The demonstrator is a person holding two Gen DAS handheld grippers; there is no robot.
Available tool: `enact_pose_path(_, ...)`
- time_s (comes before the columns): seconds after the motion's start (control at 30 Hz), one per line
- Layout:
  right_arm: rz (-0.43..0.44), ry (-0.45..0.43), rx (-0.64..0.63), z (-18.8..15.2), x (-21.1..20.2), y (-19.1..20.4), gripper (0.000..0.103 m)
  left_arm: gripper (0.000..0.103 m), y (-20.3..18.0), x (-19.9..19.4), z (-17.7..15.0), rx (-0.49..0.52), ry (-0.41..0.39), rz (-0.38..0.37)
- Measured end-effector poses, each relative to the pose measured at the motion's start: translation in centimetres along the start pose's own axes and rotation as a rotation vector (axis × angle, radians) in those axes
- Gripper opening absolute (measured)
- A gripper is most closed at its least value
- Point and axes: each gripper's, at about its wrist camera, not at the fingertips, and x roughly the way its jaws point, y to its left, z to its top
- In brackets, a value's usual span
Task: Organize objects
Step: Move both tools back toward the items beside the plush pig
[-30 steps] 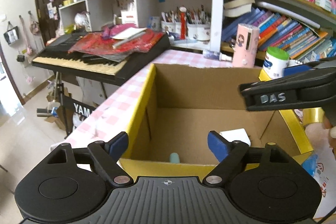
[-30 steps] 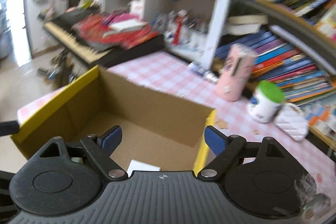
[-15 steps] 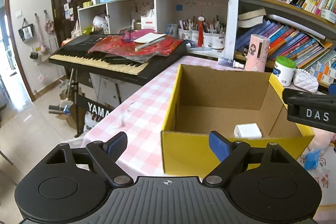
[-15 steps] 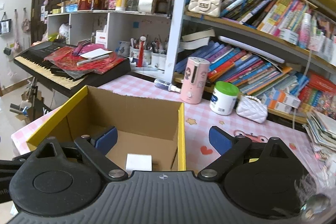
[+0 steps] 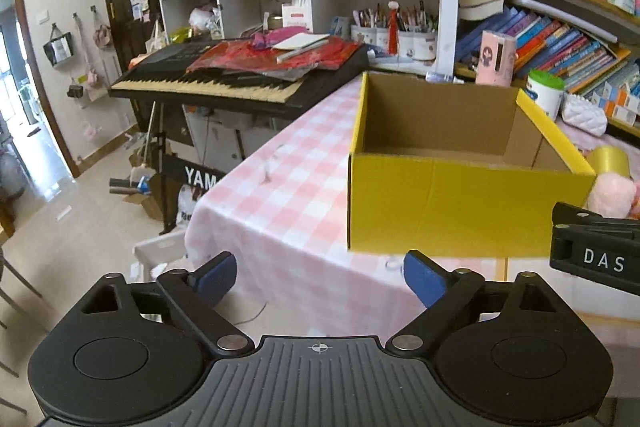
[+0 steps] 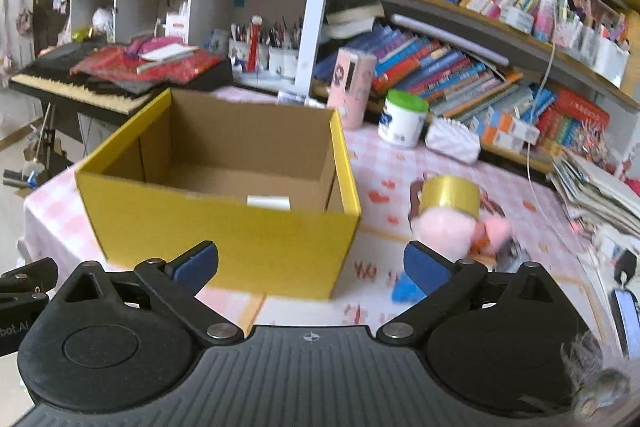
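Observation:
A yellow cardboard box [image 5: 460,203] [image 6: 216,231] stands open-topped on the pink checked table [image 5: 280,195]. A small white box [image 6: 268,203] lies inside it, just showing over the near wall. My left gripper [image 5: 320,279] hangs in front of the table's near edge, jaws opening, nothing between them. My right gripper [image 6: 310,265] hovers before the box's near right corner, jaws opening and empty. Right of the box sit a gold tape roll [image 6: 450,197], a pink plush toy [image 6: 444,231] and a blue object [image 6: 406,289].
A keyboard [image 5: 224,83] piled with red cloth stands left of the table. Behind the box are a pink cylinder [image 6: 352,87], a green-lidded white jar [image 6: 402,119], a white quilted pouch [image 6: 452,143] and full bookshelves [image 6: 460,67]. Stacked papers [image 6: 596,191] lie at the right.
Both grippers have pulled back from over the box to in front of it, so its yellow near wall now shows. Both jaws stand wider than before.

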Motion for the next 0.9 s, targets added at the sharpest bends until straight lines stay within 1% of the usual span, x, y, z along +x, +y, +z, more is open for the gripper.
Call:
enact_pose_path(0.07, -0.004, 0.014, 0.0, -0.8, -0.6, 0.3, 0.103, 0.093, 0.0, -0.4, -0.6, 0.013, 0.012, -0.005)
enact_pose_path(0.4, -0.002, 0.064, -0.003, -4.2, -3.1, 0.7, 0.103, 0.093, -0.3, -2.0, -3.1, 0.067, 0.04, -0.024)
enact_pose_path(0.6, -0.017, 0.082, 0.022, -5.7, -4.3, 0.4, 0.103, 0.093, -0.7, -2.9, -4.5, 0.114, 0.053, -0.043)
enact_pose_path(0.9, -0.06, 0.101, 0.074, -7.3, -5.7, -0.9, 0.103, 0.094, -1.7, -3.9, -5.4, 0.177, 0.051, -0.088)
